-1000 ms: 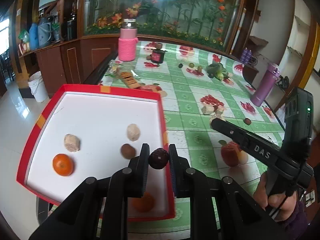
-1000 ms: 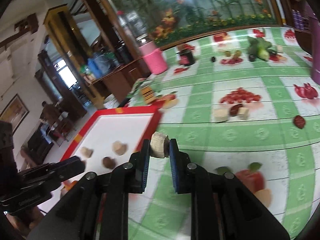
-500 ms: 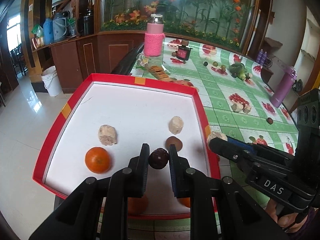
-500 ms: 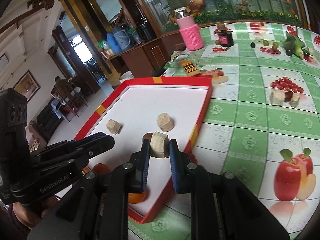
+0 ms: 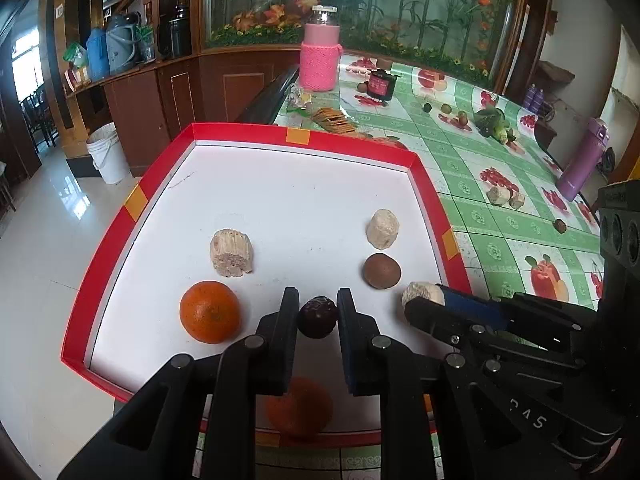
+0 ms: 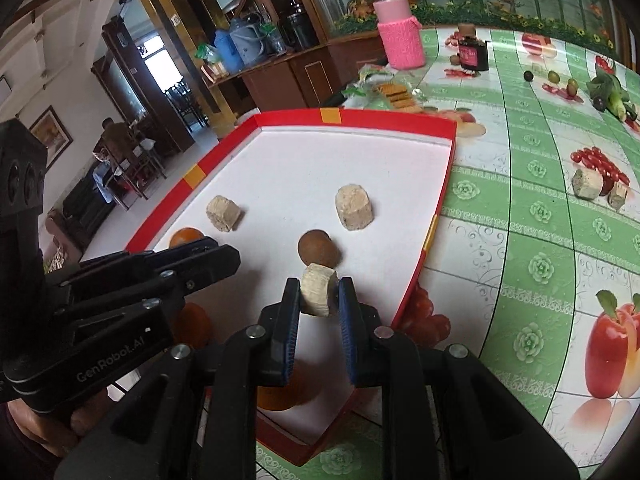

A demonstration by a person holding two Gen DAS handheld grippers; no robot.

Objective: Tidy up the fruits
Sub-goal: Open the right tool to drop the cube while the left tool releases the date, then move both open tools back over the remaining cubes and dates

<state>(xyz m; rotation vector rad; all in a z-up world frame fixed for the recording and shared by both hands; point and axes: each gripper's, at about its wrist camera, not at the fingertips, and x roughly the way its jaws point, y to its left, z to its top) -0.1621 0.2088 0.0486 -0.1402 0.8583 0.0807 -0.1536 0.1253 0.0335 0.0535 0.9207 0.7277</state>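
The right gripper (image 6: 319, 294) sits at the bottom middle of the picture, and its two fingers squeeze a pale chunk (image 6: 316, 289). The chunk hangs over the red tray (image 6: 436, 216) with the white floor. Just above it in the picture lies a brown ball fruit (image 6: 318, 247). Higher up sit two more pale chunks — one in the middle (image 6: 354, 207), one to its left (image 6: 223, 213). The left gripper (image 6: 216, 256) reaches in from the left side and partly hides an orange (image 6: 185, 236). Another orange (image 6: 280, 396) peeks out low down, behind the right gripper's fingers. In the upper right, the green tablecloth (image 6: 520, 240) holds a pink jar (image 6: 401, 44) and a dark little bottle (image 6: 472, 54).
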